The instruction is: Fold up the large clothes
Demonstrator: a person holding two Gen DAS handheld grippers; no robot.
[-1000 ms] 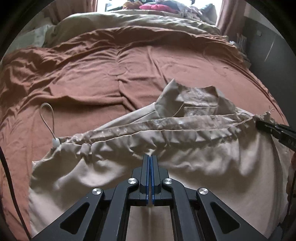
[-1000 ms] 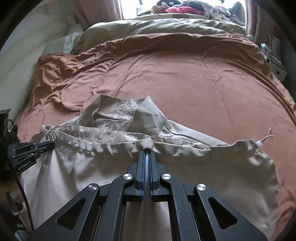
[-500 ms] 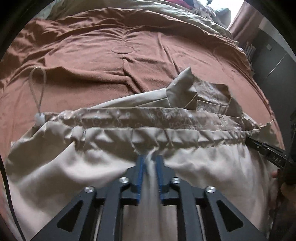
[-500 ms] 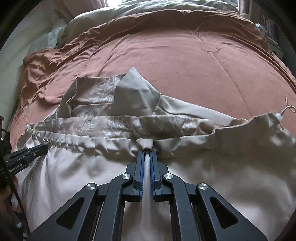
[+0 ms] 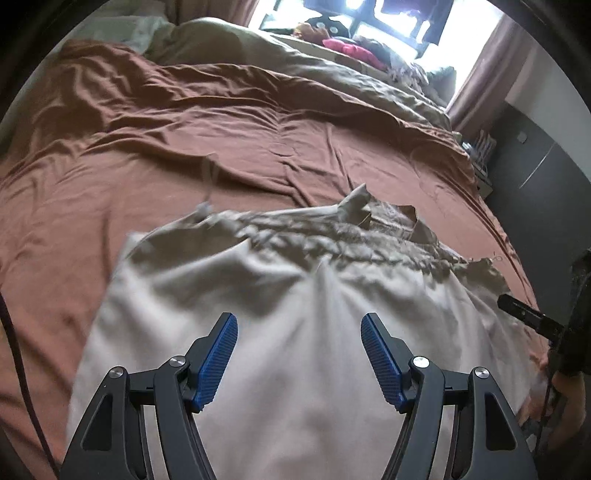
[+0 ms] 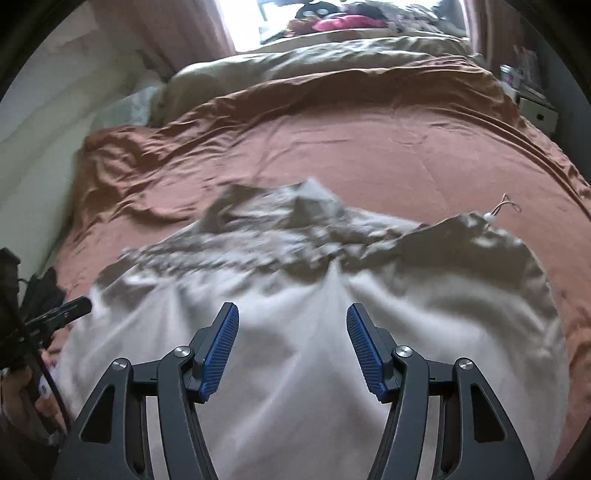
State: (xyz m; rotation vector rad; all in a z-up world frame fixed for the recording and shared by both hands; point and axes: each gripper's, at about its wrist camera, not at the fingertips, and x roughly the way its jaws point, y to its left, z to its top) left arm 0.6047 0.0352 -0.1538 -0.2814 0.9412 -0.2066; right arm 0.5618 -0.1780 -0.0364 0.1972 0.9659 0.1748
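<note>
A: Where is the beige garment (image 5: 295, 332)?

B: Spread on the brown bedspread (image 5: 184, 140), filling the lower half of the left wrist view from about 4 to 8 o'clock. Its gathered drawstring hem (image 5: 332, 240) runs across near the centre, blurred in both views, and a folded collar-like flap (image 5: 373, 214) sticks up at about 1 o'clock of centre.

A: And the left gripper (image 5: 299, 332)?

B: Spread wide, blue pads (image 5: 218, 354) well apart, nothing between them, with pale cloth below.

A: The right gripper (image 6: 291, 325)?

B: Also wide, holding nothing, above the same garment (image 6: 314, 350). In its view a white drawstring end (image 6: 498, 210) lies on the bedspread (image 6: 369, 147) at about 2 o'clock.

A: Do they see each other?

B: Yes. The right one's black tip (image 5: 524, 314) shows at 3 o'clock in the left view; the left one's tip (image 6: 66, 314) at 9 o'clock in the right view.

A: Anything beyond?

B: An olive duvet (image 6: 314, 59) at 12 o'clock, with a pile of clothes (image 6: 343, 20) by the window.
</note>
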